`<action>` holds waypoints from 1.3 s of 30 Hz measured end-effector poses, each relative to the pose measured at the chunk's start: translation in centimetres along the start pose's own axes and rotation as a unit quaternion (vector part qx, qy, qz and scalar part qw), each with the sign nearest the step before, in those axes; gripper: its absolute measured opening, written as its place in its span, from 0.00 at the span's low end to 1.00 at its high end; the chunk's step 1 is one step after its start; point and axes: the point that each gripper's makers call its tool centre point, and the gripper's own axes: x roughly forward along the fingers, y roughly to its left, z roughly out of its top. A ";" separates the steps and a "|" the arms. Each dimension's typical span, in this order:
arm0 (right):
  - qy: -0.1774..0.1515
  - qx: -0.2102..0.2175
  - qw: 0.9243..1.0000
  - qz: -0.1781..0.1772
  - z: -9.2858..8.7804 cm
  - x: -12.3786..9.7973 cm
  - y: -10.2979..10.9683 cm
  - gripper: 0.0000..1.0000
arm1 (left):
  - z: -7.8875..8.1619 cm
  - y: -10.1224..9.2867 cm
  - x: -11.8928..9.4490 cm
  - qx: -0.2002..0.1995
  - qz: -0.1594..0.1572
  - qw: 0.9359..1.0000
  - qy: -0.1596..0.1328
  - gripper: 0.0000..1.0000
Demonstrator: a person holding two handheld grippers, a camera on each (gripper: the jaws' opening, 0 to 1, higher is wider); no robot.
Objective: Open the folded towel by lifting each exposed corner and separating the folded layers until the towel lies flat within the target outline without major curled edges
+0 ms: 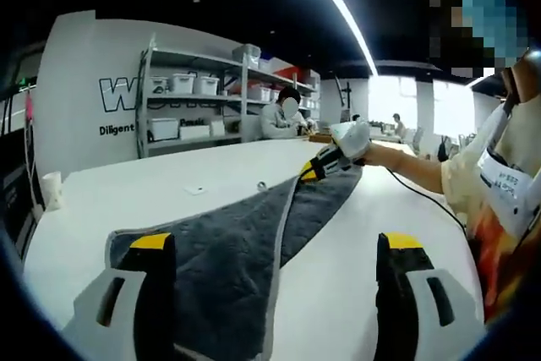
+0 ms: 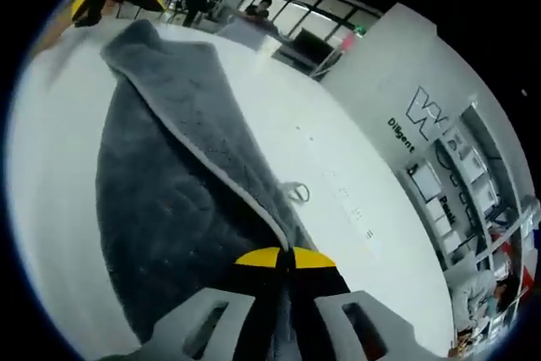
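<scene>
White bench point(image 1: 169, 183) is seen in the left gripper view, bearing a grey towel point(image 1: 228, 251); the left claw point(image 1: 275, 247) is held apart above it. In the right gripper view, the right claw point(image 2: 283, 257) is clamped together on the towel's point(image 2: 169, 200) edge.

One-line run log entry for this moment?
dark grey terry towel with pale trim: partly folded on white table | right gripper: shut on towel edge | left gripper: open

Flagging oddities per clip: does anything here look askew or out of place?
Nothing damaged or spilled. The grey towel is mid-unfold, one layer folded diagonally over the other; the right gripper pinches its far end. The left gripper is open.
</scene>
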 end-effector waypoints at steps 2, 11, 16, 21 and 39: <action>0.002 -0.008 1.000 -0.001 0.0 -0.6 0.3 0.00 | -0.1 -0.1 0.0 0.000 0.000 1.000 0.001 0.98; 0.010 -0.008 1.000 0.019 -0.3 -3.7 2.8 0.00 | -0.6 0.0 0.2 0.007 0.000 1.000 0.013 0.98; 0.011 -0.011 0.999 0.028 -0.3 -5.4 4.0 0.00 | -0.8 0.1 0.3 0.005 0.001 1.000 0.016 0.98; 0.010 -0.023 0.998 0.059 0.2 -6.8 6.2 0.00 | -1.0 0.1 0.3 0.006 0.002 1.000 0.023 0.98; 0.033 -0.066 0.988 0.133 0.6 -9.8 11.6 0.00 | -1.4 -0.1 0.5 0.025 0.007 0.999 0.034 0.98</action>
